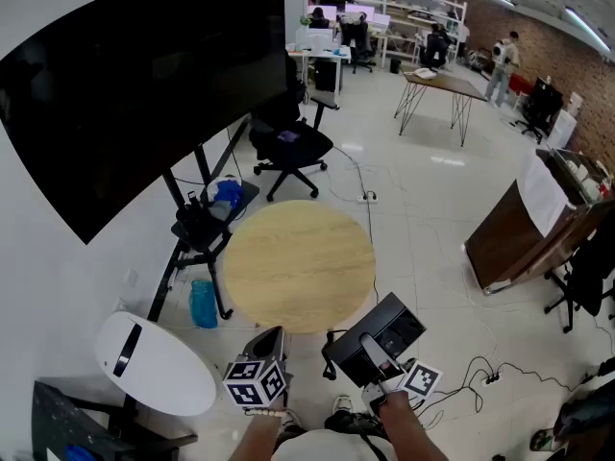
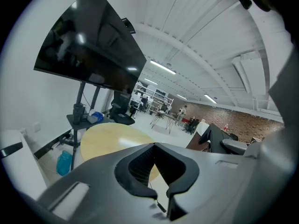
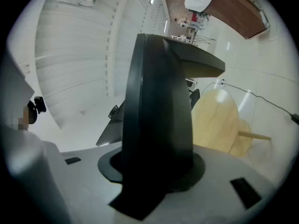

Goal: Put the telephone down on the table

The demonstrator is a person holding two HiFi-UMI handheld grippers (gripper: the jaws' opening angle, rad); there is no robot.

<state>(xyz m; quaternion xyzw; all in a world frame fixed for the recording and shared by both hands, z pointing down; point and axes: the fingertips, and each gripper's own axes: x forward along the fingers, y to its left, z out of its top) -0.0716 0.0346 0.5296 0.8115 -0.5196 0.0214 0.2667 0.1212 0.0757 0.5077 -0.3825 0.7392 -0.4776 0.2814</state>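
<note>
- The telephone (image 1: 384,327) is a black, boxy desk set with a sloped top face that catches some shine. In the right gripper view it (image 3: 156,115) shows as a tall dark slab with a smooth rounded edge and a flat ledge jutting from its upper end.
- It sits between the 2 jaws of the right gripper (image 1: 375,355), which are closed on its lower part. It fills the middle of that gripper's view, held in the air and not on any surface.
- The left gripper (image 2: 159,193) is just to the left of the right one. Its 2 jaws are drawn nearly together, with only a thin slit between the tips and nothing in it.
- The round pale wooden table (image 1: 298,262) lies ahead of both pairs of jaws. Its near edge is just beyond the telephone.
</note>
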